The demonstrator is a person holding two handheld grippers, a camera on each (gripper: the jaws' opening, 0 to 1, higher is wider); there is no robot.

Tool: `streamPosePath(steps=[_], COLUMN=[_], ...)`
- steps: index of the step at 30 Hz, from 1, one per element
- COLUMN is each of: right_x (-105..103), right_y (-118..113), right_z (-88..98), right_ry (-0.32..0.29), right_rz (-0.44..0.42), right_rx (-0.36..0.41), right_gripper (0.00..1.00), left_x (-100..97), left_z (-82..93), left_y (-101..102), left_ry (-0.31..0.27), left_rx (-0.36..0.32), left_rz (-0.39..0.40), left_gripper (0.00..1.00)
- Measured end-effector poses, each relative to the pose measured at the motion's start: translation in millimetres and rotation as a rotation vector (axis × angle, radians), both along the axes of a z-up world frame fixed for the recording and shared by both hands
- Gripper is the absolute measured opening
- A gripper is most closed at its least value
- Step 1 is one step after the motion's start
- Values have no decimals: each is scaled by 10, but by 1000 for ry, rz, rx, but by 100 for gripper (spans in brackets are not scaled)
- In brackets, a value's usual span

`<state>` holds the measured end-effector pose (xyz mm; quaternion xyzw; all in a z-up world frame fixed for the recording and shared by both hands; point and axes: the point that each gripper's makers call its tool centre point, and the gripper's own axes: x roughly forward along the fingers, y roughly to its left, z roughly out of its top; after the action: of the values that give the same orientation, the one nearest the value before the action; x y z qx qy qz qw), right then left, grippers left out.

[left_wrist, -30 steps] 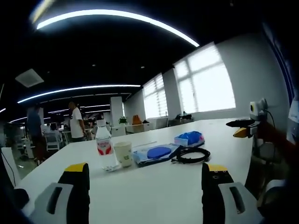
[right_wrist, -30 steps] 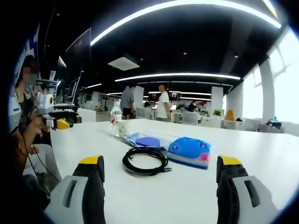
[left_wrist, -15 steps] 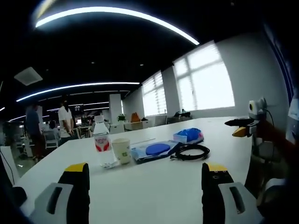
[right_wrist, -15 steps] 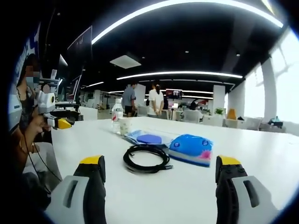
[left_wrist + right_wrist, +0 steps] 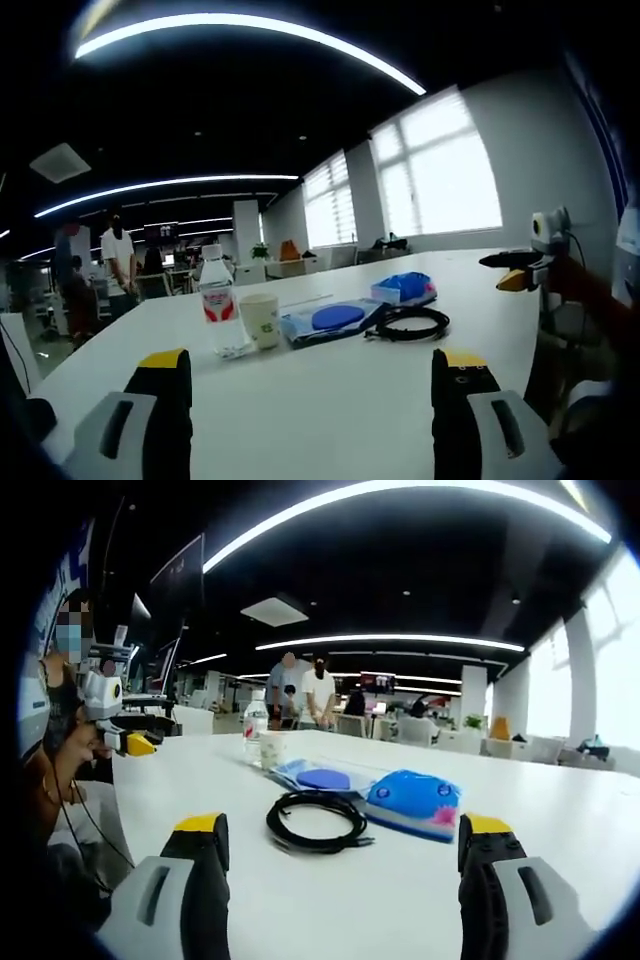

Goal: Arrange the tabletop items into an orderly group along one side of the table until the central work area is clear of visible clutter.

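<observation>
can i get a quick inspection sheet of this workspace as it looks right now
surface: white table, bare in front of both tongs.
job's things: water bottle, paper cup, flat blue packet, blue pouch, lying in a loose row mid-table.
clutter: nothing seen beyond those.
grippers: left tongs and right tongs open, holding nothing, above the table.
cables: black coiled cable beside the blue pouch.
surroundings: open office, windows, people standing far back.
</observation>
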<state>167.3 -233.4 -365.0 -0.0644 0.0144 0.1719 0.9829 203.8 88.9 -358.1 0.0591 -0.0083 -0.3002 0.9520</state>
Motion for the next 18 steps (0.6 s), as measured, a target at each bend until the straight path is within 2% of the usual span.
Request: streamPosePath(steps=[18], right_x=[12], right_y=[47], right_z=[17], right_ry=[0], right_rz=[8], right_rx=[-9], right_gripper=[92], left_x=[-19], left_z=[-27], left_y=[91], left_ry=[15], left_rx=[-2], left_rz=[15], left_gripper=[100])
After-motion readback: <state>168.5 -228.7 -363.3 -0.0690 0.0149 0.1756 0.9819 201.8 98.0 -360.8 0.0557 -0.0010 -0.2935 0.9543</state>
